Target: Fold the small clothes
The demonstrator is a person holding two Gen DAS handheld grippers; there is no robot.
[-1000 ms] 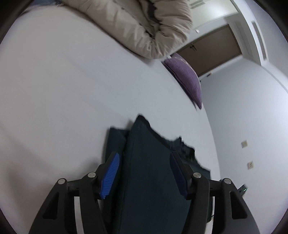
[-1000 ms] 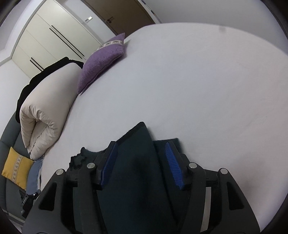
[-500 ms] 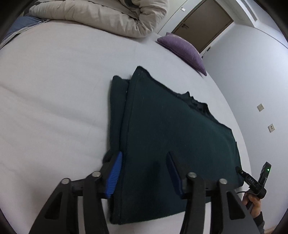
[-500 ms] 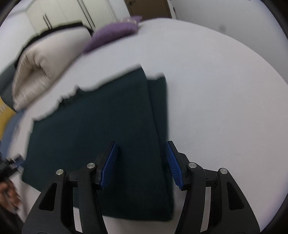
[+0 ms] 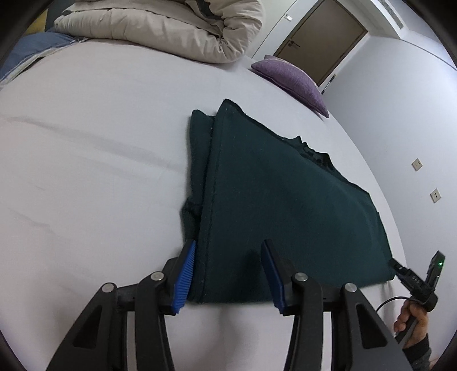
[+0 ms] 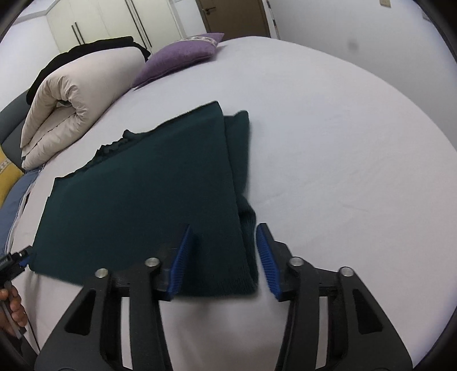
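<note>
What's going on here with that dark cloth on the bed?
A person is folding a dark green garment on a bed, holding a two-finger tool in each hand. The garment lies flat, already folded over itself, with a layer peeking out along one side. Both the left tool and the right tool are open and grip nothing, each poised over a near corner. A rolled duvet and purple cushion sit farther back.

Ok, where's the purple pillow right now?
The purple pillow lies at the far edge of the bed, beyond the folded dark green garment, right beside the rolled beige duvet and near the brown door.
</note>
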